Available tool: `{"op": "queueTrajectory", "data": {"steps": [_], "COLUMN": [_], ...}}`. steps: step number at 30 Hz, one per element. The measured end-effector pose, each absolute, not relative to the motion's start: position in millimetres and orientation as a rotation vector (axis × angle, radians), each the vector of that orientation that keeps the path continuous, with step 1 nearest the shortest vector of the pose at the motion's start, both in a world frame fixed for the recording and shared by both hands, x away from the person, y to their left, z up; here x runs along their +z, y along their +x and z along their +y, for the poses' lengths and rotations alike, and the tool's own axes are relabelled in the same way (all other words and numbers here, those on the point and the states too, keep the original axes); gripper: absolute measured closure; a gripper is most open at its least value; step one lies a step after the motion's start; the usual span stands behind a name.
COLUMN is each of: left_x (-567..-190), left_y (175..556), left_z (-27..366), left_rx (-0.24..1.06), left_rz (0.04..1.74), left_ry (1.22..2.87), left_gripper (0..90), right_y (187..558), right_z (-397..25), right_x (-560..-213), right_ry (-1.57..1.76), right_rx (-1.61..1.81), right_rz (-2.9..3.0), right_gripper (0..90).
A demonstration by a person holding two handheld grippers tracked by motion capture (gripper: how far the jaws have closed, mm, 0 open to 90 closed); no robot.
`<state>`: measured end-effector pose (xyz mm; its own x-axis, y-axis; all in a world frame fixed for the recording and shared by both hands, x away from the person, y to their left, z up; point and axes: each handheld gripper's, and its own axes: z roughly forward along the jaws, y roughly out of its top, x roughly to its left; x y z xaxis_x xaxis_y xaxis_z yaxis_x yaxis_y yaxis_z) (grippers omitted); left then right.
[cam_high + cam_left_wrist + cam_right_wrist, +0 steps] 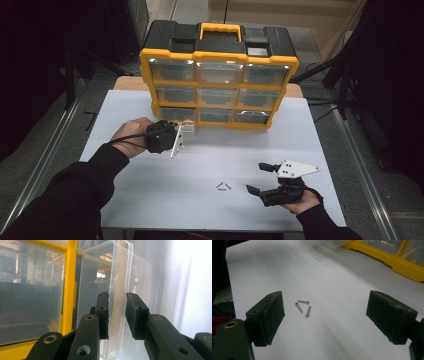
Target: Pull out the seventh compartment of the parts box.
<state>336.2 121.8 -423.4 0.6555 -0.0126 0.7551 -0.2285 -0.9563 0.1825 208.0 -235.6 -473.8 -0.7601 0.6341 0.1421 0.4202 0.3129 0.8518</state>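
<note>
A yellow and black plastic organiser cabinet (218, 75) with nine clear drawers and a yellow carry handle is being stood at the far edge of a white table (210, 165). Its bottom-left clear plastic drawer (184, 123) is being held partly pulled out, towards the near left. The left gripper (176, 137) is being kept clenched on this drawer; in the left gripper view, the transparent front wall of the drawer (117, 302) is being pinched between the two black pads (103, 312), with the yellow frame to the left of it. Faint embossed marks are being seen on the clear wall between the pads, but they cannot be read.

The right gripper (261, 179) is being held released at the near right of the table, its jaws spread wide apart with nothing between them. Three small silver screws (223, 186) are being left lying loose on the white surface, just left of the right gripper; in the right gripper view the screws (303, 306) are being framed between the open jaws, near one another.
</note>
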Motion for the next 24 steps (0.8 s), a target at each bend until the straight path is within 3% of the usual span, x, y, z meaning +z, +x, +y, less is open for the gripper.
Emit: {"op": "queueTrajectory", "data": {"steps": [24], "left_x": [-425], "left_y": [326], "left_z": [124], "left_rx": [1.142], "left_rz": [-0.175], "left_ry": [2.604], "left_gripper": [71.8], "right_y": [208], "right_z": [-235], "right_x": [-474], "right_ry": [0.963], "right_rx": [1.421], "right_rz": [2.364], "right_gripper": [15.8]}}
